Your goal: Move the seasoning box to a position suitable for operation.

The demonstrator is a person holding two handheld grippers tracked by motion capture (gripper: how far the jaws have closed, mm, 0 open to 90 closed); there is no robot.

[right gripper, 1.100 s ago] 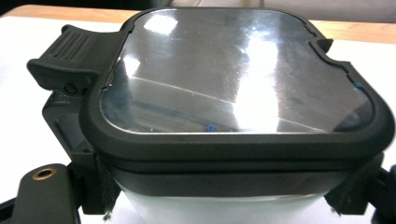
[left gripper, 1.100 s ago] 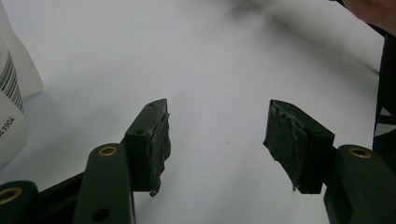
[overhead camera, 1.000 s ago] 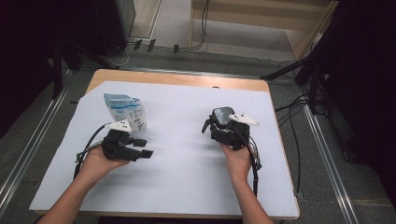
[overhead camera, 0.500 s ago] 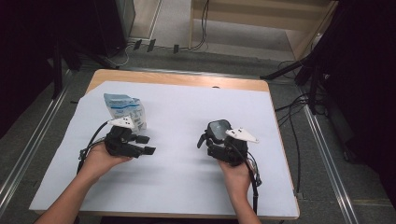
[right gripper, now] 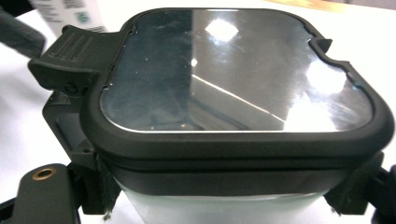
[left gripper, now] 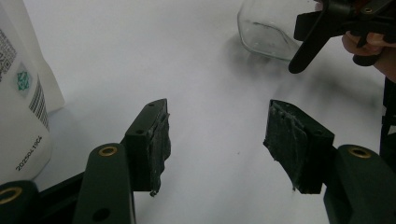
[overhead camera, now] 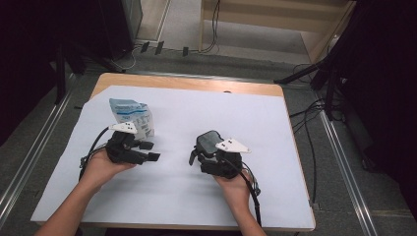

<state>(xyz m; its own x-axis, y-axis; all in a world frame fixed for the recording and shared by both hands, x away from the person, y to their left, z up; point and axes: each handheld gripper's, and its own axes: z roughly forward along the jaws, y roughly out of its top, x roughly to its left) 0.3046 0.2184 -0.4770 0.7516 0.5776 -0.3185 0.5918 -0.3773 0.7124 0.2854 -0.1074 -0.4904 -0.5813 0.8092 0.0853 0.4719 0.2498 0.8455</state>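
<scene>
High view shows the right gripper [overhead camera: 209,147] clamped on a clear glass jar with a black latching lid [overhead camera: 208,141] near the table's middle, lid on, while the left gripper [overhead camera: 147,151], jaws apart and empty, waits beside the white-and-blue refill pouch [overhead camera: 132,114], unopened and upright.

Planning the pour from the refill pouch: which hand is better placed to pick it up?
Left, probably. The left tool is open with nothing between its pads, right beside the pouch. The right tool is shut on the glass jar.

right hand-held gripper [overhead camera: 209,150] grips container [overhead camera: 208,141] | pouch [overhead camera: 132,116] beside left hand-held gripper [overhead camera: 147,151]
</scene>
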